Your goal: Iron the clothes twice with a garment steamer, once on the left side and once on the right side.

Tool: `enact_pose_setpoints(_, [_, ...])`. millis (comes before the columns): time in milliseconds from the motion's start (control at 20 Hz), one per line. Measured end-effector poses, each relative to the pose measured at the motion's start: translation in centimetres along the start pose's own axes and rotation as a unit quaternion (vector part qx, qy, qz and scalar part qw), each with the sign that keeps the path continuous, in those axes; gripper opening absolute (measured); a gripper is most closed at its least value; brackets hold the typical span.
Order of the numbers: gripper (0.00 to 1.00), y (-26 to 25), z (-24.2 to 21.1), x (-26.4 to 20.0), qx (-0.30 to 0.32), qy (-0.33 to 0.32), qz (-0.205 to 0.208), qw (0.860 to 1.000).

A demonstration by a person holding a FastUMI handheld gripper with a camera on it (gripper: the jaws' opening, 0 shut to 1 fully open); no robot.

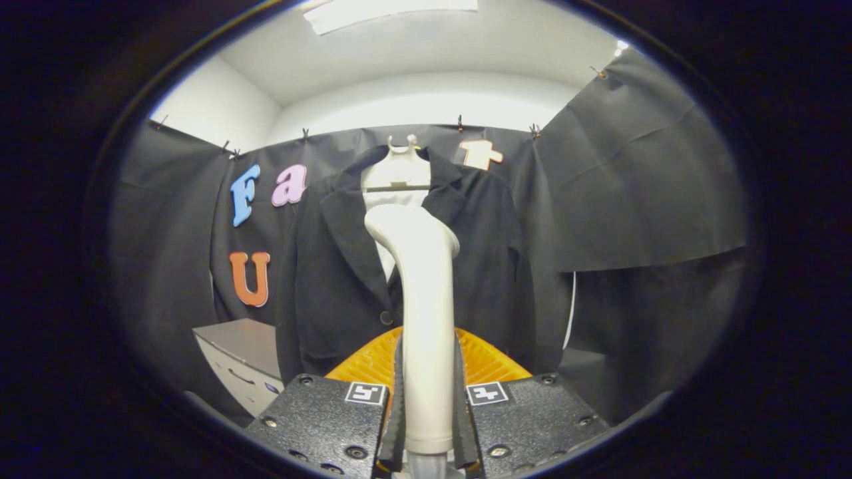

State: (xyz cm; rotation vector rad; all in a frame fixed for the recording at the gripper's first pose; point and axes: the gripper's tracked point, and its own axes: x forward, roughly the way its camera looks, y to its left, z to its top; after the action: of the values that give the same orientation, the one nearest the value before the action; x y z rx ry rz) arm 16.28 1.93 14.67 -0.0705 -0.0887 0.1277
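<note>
Clamping the garment steamer [421, 293] by the lower part of its handle, the gripper [426, 406] has both fingers [398, 399] pressed against the handle's sides, so the jaws stand closed on it with no gap to be seen. The steamer rises upright from between the jaws, its pale handle widening into a bent head that leans toward the clothing ahead. A hose end seems to leave the handle's base below the jaws, though little of it can be made out.

Beyond the steamer head hangs the dark jacket [333, 279] on a pale hanger [398, 169], front facing the gripper, lapels open and a button showing just to the left of the handle. Whether the head touches the cloth cannot be told, since the handle covers the spot. A grey cabinet [243, 359] stands off to the left of the jaws, lower down.

The steamer looks rigid and smooth, a hard plastic shell that could slip or twist in the grasp, and its head probably makes it top-heavy; a hold low on the handle, as now, gives reach but calls for firm pressure. The jacket is soft and hangs free, so it will likely swing and yield under the head rather than resist. Neither side looks pressed yet.
</note>
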Motion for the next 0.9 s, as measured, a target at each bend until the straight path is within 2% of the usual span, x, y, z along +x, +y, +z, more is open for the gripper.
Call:
enact_pose_setpoints(250, [0.31,-2.8,5.4,2.9,0.005,-0.059,0.036,0.998])
enact_pose_setpoints(450, [0.31,-4.4,8.4,4.3,0.015,-0.094,0.044,0.994])
enact_pose_setpoints(750, [0.31,-7.8,10.7,8.7,0.045,-0.095,0.012,0.994])
enact_pose_setpoints(900, [0.31,-8.0,9.9,10.7,0.027,-0.087,0.000,0.996])
